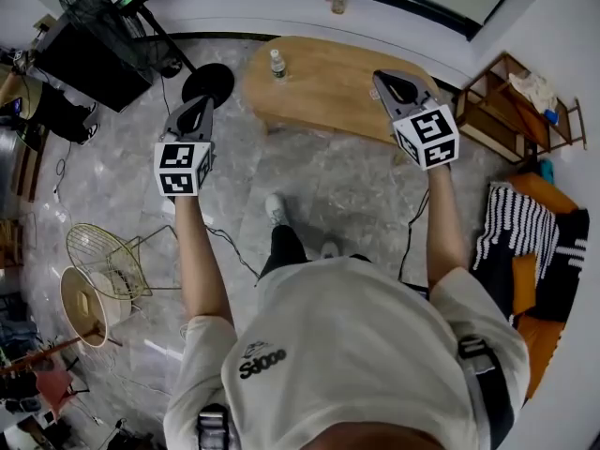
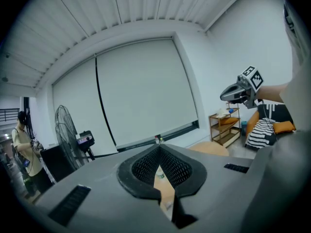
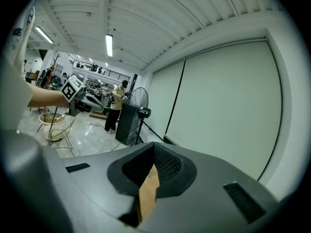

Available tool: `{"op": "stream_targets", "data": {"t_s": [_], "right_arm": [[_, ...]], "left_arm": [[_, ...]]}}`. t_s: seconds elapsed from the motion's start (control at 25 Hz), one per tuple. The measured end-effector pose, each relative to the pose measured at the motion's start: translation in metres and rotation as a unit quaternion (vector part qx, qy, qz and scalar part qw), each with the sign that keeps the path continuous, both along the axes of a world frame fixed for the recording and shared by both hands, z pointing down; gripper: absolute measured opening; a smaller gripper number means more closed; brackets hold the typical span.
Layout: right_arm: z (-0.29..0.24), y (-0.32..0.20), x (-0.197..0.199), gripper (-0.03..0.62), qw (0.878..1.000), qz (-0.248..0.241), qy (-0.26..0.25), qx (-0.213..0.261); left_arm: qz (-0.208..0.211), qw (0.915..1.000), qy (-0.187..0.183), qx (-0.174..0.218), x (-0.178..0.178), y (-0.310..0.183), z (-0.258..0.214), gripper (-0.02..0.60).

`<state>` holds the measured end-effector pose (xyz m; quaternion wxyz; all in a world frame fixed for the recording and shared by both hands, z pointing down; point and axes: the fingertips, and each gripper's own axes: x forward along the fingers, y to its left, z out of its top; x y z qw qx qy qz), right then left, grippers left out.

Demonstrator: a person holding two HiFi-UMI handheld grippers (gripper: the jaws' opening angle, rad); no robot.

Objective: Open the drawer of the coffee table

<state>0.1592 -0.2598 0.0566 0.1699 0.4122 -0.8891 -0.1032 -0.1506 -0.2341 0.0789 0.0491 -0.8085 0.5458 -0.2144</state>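
Observation:
An oval wooden coffee table [image 1: 328, 87] stands on the marble floor ahead of me, with a small bottle [image 1: 277, 63] near its left end. I cannot make out its drawer. My left gripper [image 1: 199, 107] is held in the air left of the table, shut and empty. My right gripper [image 1: 384, 80] hovers over the table's right end, also shut with nothing in it. In the left gripper view the table [image 2: 165, 191] shows through the slit between the closed jaws. The right gripper view gives the same glimpse of the table [image 3: 146, 193].
A standing fan [image 1: 103, 7] with a round base [image 1: 208, 82] is at the far left. A wooden shelf unit [image 1: 520, 111] stands at the right, beside an orange sofa with striped cushions [image 1: 530, 242]. A wire basket [image 1: 108, 261] sits at my left. A person [image 3: 115, 106] stands by the fan.

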Motion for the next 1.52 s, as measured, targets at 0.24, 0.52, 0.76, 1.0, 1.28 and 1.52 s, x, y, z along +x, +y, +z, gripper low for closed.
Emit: {"op": "stream_targets", "data": {"t_s": [0.24, 0.52, 0.76, 1.0, 1.28, 1.52], "right_arm": [[-0.001, -0.053, -0.02, 0.006, 0.999, 0.032, -0.006, -0.006], [-0.002, -0.12, -0.034, 0.006, 0.997, 0.082, -0.014, -0.004], [0.019, -0.158, -0.043, 0.006, 0.995, 0.093, -0.012, -0.025], [0.065, -0.177, -0.029, 0.006, 0.993, 0.108, -0.017, -0.035], [0.156, -0.172, -0.022, 0.006, 0.993, 0.113, -0.018, -0.039], [0.242, -0.159, -0.005, 0.006, 0.992, 0.121, -0.027, -0.032]], "left_arm": [[0.028, 0.9996, 0.002, 0.001, -0.027, -0.076, -0.001, 0.018], [0.073, 0.9973, -0.01, -0.001, -0.046, -0.166, 0.001, 0.018], [0.08, 0.9967, -0.005, -0.01, -0.066, -0.214, 0.023, 0.018], [0.067, 0.9973, 0.001, -0.03, -0.071, -0.231, 0.072, 0.018], [0.062, 0.9975, 0.001, -0.033, -0.07, -0.227, 0.159, 0.018], [0.067, 0.9973, 0.003, -0.029, -0.053, -0.227, 0.244, 0.018]]}}
